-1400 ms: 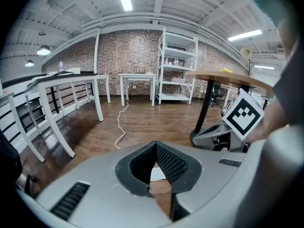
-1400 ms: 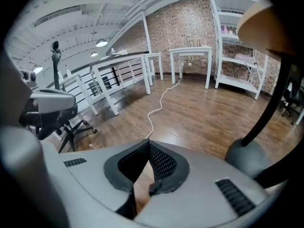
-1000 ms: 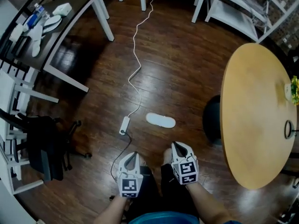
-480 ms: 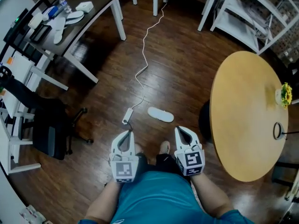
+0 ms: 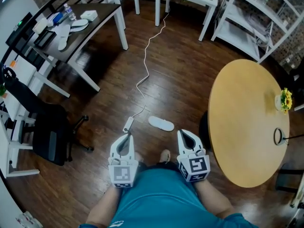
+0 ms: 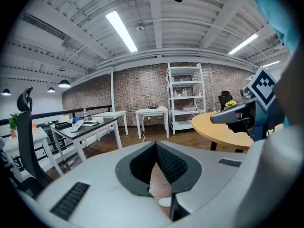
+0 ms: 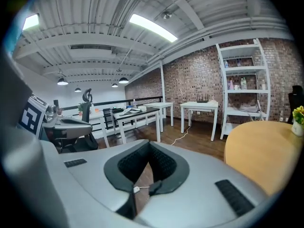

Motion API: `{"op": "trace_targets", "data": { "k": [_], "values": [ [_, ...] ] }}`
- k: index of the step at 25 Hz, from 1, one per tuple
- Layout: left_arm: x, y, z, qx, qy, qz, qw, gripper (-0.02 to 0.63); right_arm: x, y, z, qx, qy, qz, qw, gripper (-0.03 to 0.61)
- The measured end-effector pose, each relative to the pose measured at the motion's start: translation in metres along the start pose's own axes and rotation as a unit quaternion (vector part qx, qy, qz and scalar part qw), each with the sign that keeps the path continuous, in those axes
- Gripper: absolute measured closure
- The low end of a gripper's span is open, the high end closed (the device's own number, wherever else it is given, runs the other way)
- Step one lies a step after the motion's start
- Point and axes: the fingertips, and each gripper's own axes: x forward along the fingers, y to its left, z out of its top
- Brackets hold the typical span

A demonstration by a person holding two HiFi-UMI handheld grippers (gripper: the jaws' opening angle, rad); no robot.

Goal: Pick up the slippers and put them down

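Observation:
One white slipper [image 5: 160,123] lies flat on the dark wooden floor, just beyond and between my two grippers. Through the left gripper's jaw gap a bit of the slipper [image 6: 165,202] shows far below. My left gripper [image 5: 126,137] is held close to my body with its jaws together and nothing in them. My right gripper [image 5: 182,133] hangs beside it, also shut and empty. Both are well above the floor, apart from the slipper. Two pale slipper-like shapes [image 5: 64,34] rest on the dark desk at the far left.
A round wooden table [image 5: 247,122] with a small flower pot [image 5: 284,100] fills the right. A white cable [image 5: 147,61] runs across the floor to an adapter [image 5: 128,124]. A black office chair [image 5: 47,132] stands left, by the dark desk [image 5: 102,13]. White shelving [image 5: 256,18] is at the back.
Both grippers have risen close to my body and the view has lifted, so the floor looks farther off. The slipper has stayed in its place on the floor.

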Motion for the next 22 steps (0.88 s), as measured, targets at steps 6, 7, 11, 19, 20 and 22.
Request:
{"op": "trace_targets", "data": {
  "k": [6,7,11,19,20,22],
  "values": [
    [0.002,0.001,0.012,-0.016,-0.009,0.006,0.9998,0.609,0.004,-0.004,0.024,-0.013,-0.027,0.002,1.0,0.568],
    [0.004,0.001,0.011,-0.01,-0.009,0.003,0.9999,0.609,0.005,-0.004,0.025,-0.012,-0.027,0.002,1.0,0.568],
    [0.008,0.0,0.012,-0.01,-0.009,-0.001,0.9999,0.609,0.009,-0.002,0.025,-0.011,-0.033,0.006,0.999,0.568],
    [0.011,0.0,0.011,-0.011,-0.006,-0.006,0.9999,0.609,0.01,-0.005,0.024,-0.014,-0.028,0.002,1.0,0.568],
    [0.011,0.0,0.012,-0.013,-0.007,-0.006,0.9999,0.609,0.011,-0.004,0.024,-0.014,-0.028,0.003,1.0,0.568],
    [0.011,0.002,0.012,-0.014,-0.01,-0.005,0.9998,0.609,0.011,-0.003,0.024,-0.014,-0.029,0.004,0.999,0.568]
  ]
}}
